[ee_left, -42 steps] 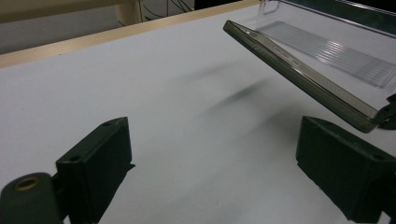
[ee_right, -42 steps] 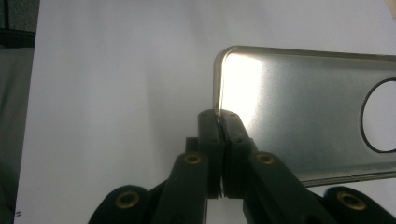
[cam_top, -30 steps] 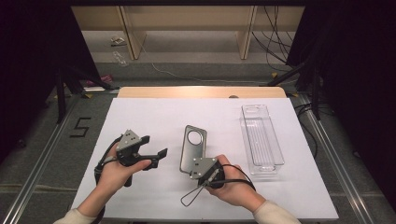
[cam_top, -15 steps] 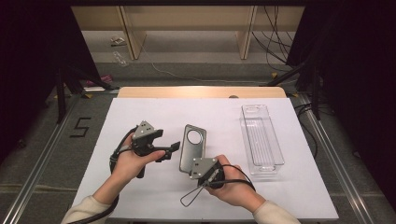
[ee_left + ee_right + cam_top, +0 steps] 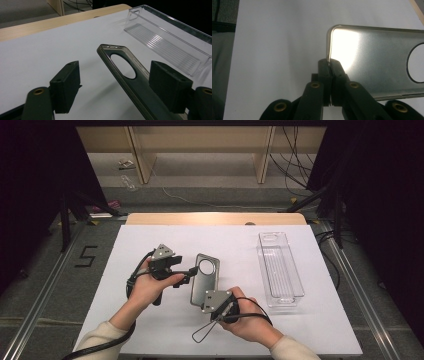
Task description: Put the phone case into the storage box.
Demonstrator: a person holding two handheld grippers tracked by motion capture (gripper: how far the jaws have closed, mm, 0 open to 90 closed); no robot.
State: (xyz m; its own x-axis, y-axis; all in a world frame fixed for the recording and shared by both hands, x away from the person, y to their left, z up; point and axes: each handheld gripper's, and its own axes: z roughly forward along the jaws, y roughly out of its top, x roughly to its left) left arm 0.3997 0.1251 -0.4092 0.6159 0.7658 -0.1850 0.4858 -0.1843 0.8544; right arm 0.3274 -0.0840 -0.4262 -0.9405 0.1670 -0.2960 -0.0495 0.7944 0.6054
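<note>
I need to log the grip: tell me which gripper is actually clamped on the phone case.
The right gripper, its jaws pinched shut on the phone case at its near end. The left gripper stands open astride the case, pads clear.

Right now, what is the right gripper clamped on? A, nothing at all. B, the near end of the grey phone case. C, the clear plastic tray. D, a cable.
B: the right gripper has its jaws pinched shut on the near edge of the phone case.

Overhead forward-down view, two close tong-mounted views, sharing phone case (image 5: 204, 281)
</note>
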